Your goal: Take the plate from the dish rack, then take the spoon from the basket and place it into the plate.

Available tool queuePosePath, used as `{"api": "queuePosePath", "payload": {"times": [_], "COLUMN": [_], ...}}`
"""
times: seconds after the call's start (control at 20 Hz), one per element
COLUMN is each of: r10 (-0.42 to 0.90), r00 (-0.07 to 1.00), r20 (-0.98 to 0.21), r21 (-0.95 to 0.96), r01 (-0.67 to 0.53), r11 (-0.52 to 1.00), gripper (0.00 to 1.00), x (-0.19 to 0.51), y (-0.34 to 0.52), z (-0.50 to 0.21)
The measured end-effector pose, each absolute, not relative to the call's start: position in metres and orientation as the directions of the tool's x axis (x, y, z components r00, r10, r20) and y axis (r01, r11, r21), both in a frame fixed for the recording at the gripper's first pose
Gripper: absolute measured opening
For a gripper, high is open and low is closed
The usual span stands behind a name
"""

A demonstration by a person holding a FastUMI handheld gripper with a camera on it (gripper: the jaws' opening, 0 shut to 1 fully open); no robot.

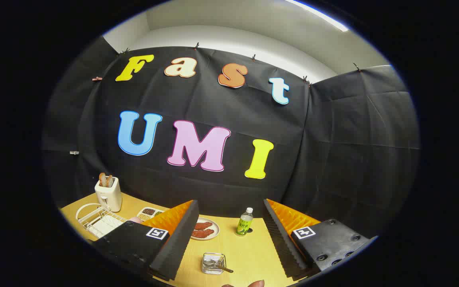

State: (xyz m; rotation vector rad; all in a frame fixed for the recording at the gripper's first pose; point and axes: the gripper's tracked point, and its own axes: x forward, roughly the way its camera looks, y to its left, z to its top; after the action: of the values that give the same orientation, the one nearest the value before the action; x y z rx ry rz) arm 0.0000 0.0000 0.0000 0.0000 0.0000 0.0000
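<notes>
Your claw (pixel 229 239) is wide open and holding nothing, raised over the bench (pixel 249 251). Basket (pixel 213 263) with the spoon (pixel 218 266) sits between the fingers; rack (pixel 100 221) is off left, so go there first.

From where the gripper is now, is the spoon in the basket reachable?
Probably yes. The gripper is open, holding nothing, and the basket with the spoon sits on the table between its fingers, nothing in between.
</notes>
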Motion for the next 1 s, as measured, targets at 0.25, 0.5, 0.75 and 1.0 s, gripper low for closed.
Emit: {"api": "queuePosePath", "payload": {"times": [0.25, 0.5, 0.75, 1.0], "r10": [-0.006, -0.005, 0.003, 0.004], "r00": [1.0, 1.0, 1.0, 1.0], "r20": [-0.009, -0.019, -0.026, -0.026], "r21": [0.005, 0.014, 0.013, 0.014], "r01": [0.006, 0.005, -0.003, -0.004], "r11": [1.0, 1.0, 1.0, 1.0], "gripper": [0.97, 0.97, 0.97, 0.97], "x": [0.002, 0.005, 0.006, 0.007], "y": [0.0, 0.003, 0.008, 0.016], "z": [-0.004, -0.008, -0.01, -0.008]}}
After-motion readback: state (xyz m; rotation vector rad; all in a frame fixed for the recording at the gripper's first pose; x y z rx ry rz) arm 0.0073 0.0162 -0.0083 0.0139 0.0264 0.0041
